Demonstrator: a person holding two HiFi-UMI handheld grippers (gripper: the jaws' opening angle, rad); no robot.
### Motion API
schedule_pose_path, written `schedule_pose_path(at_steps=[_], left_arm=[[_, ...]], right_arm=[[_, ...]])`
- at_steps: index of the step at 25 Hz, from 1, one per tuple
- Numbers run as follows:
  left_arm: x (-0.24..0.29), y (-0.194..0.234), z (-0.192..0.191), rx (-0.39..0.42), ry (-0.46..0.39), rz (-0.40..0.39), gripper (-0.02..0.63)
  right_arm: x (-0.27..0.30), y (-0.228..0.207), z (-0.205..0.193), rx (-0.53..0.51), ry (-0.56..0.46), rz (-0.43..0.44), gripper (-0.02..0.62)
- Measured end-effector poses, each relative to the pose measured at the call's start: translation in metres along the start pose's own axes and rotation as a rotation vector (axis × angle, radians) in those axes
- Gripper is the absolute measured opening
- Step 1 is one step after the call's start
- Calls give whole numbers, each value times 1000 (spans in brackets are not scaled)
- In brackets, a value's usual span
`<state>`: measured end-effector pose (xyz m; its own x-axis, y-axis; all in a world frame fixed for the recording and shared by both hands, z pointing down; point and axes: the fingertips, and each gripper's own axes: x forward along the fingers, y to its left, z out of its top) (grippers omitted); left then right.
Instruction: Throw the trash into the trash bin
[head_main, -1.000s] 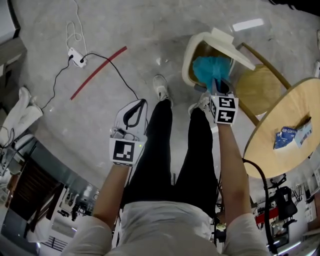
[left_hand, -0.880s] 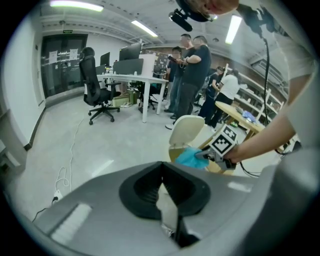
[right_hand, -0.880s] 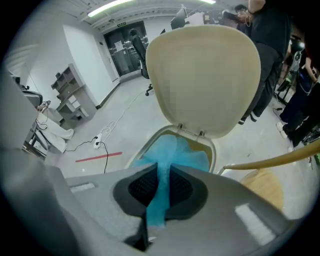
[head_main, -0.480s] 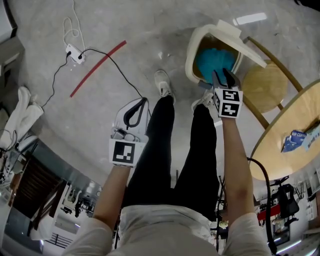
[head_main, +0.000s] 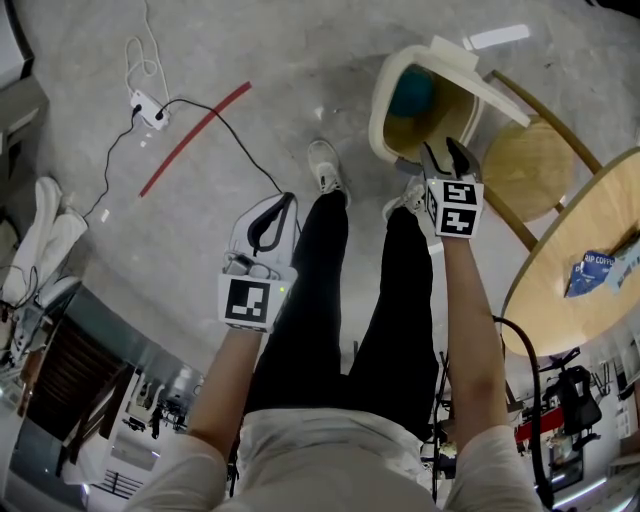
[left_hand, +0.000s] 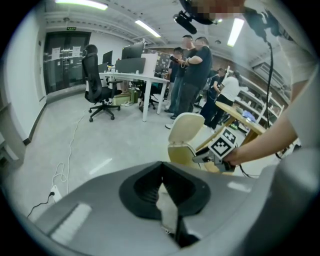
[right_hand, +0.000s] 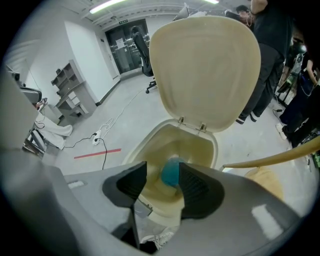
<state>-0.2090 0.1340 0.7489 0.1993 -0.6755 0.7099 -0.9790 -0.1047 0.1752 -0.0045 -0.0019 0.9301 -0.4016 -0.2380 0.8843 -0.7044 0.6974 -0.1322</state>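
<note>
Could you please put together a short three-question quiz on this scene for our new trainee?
1. Where does the teal trash lie?
2. True or false: the lid of the trash bin is shut.
3. Which gripper's jaws are together? A, left gripper; B, right gripper.
Key: 1, inside the trash bin. 2, false; it stands open. 3, A; the right gripper's jaws have just been opening, with nothing between them.

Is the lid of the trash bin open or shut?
Open. The lid stands tilted up above the trash bin, and blue trash lies inside.
</note>
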Motion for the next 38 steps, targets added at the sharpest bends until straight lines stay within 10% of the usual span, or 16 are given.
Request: schedule_pose_path(at_steps=[38], left_arm=[[-43,-61,67,64,-27,-47,5]], right_arm=[[-157,26,56,-62,-145,8,3]])
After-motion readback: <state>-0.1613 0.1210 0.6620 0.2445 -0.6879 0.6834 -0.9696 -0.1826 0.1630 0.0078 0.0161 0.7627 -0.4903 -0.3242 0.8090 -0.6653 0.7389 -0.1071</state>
